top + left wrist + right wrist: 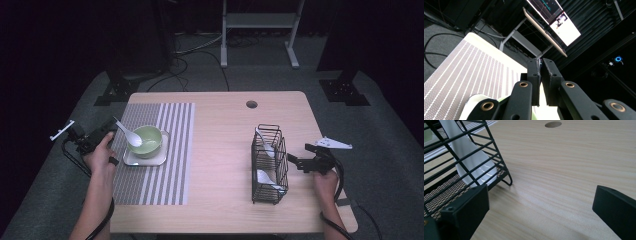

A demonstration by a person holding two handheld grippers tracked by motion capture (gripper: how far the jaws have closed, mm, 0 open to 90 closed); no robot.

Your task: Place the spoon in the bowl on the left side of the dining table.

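My left gripper (111, 127) sits at the table's left edge, shut on the handle of a white spoon (131, 137). The spoon's bowl end hangs over a green bowl (150, 141) that stands on a white square plate (145, 160). In the left gripper view the jaws (540, 67) are pressed together, with a thin pale sliver between their tips. My right gripper (295, 161) (541, 200) rests open, just right of a black wire basket (270, 165) (439, 192). Nothing is between its jaws. Two white spoons (265, 145) (266, 178) lie in the basket, and one spoon (471, 157) is close behind the wires.
A grey striped placemat (160, 175) (469, 67) lies under the plate on the left half of the wooden table (220, 150). A round cable hole (251, 104) (553, 124) is near the far edge. Bare wood spans the gap between placemat and basket.
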